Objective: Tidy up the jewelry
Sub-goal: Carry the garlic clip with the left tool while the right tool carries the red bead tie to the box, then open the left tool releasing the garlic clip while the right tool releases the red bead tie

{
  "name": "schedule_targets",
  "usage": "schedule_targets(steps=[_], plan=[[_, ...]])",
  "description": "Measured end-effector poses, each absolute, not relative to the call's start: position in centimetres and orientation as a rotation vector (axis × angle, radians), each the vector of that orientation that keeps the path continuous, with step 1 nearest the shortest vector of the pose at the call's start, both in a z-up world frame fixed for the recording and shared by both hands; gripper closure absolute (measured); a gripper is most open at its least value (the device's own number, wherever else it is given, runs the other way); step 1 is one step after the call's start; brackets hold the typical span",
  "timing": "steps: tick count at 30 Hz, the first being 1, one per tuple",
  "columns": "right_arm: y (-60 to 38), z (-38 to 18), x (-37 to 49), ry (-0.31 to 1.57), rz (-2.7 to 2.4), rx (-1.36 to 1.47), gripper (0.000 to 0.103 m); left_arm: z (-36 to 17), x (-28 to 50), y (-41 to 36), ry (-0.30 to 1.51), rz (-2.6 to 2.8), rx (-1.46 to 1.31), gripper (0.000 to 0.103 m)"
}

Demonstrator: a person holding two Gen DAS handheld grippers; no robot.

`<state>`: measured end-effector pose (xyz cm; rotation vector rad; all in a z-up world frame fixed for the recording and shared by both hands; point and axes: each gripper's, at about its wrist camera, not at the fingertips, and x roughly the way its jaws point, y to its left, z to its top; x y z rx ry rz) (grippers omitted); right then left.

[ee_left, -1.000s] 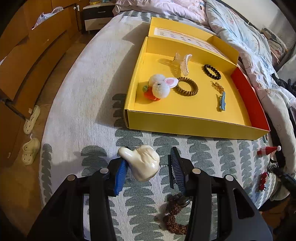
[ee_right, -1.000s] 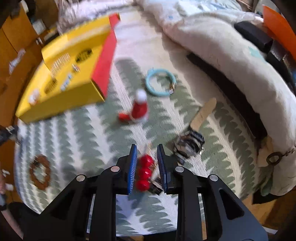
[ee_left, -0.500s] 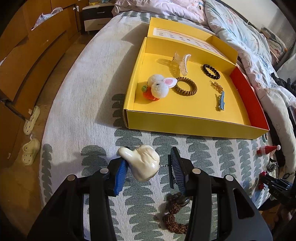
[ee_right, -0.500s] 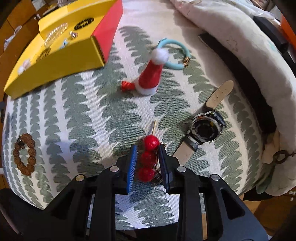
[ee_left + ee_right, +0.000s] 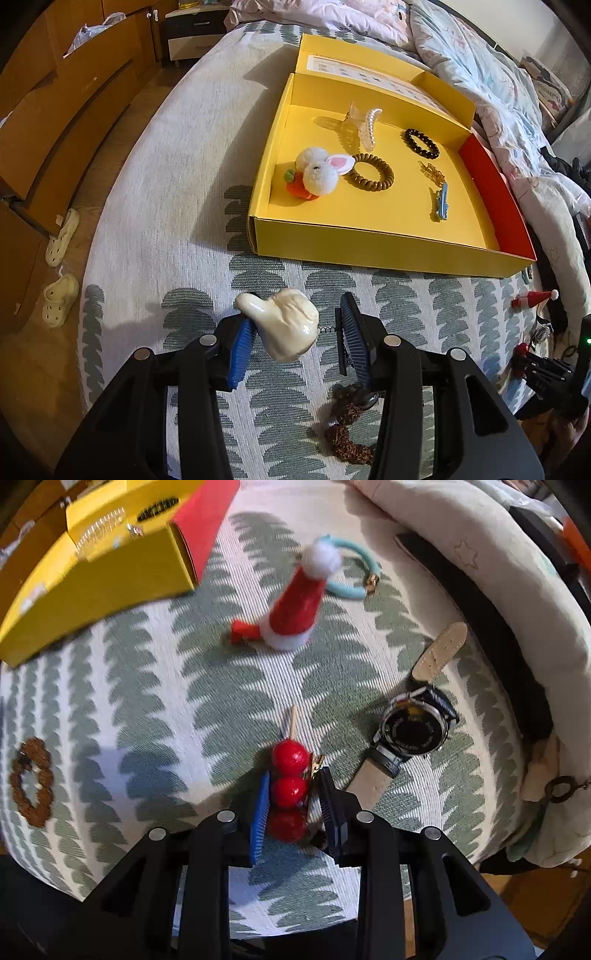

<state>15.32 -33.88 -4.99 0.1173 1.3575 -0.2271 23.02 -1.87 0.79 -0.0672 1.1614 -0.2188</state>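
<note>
My left gripper (image 5: 295, 341) holds a cream glossy hand-shaped piece (image 5: 286, 326) between its jaws, above the patterned bed cover in front of the yellow box (image 5: 369, 240). The box holds a bunny pompom (image 5: 319, 173), a brown coil tie (image 5: 370, 172), a pearl claw clip (image 5: 364, 123), a black bead bracelet (image 5: 421, 143) and small clips. My right gripper (image 5: 291, 801) is shut on a red three-ball hair clip (image 5: 289, 786), just above the cover.
On the cover lie a Santa-hat clip (image 5: 295, 609), a teal bracelet (image 5: 351, 572), a wristwatch (image 5: 413, 731) and a brown scrunchie (image 5: 29, 782), which also shows in the left wrist view (image 5: 347, 432). Bedding lies to the right. Wooden drawers and slippers are on the left.
My right gripper has moved forward toward the Santa-hat clip and the yellow box with the red clip in it. The left gripper has hardly moved.
</note>
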Motion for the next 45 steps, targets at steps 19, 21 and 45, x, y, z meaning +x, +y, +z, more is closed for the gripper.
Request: schedule_targets(steps=[19,21,45], plan=[[-33.1,4.2,13.6,1.065,-0.086,0.219,0.077,3.3,22.7,-3.0,1.112,-0.267,-0.095,0.058],[-31.6,5.2,14.9,1.044,-0.063,0.201,0.077,4.1,22.8,-3.6,1.098,-0.285,-0.105,0.058],[-29.9,-1.5,36.8,1.178,0.048,0.313,0.076,-0.1,37.6,-14.0,1.261,-0.431,-0.073,0.058]])
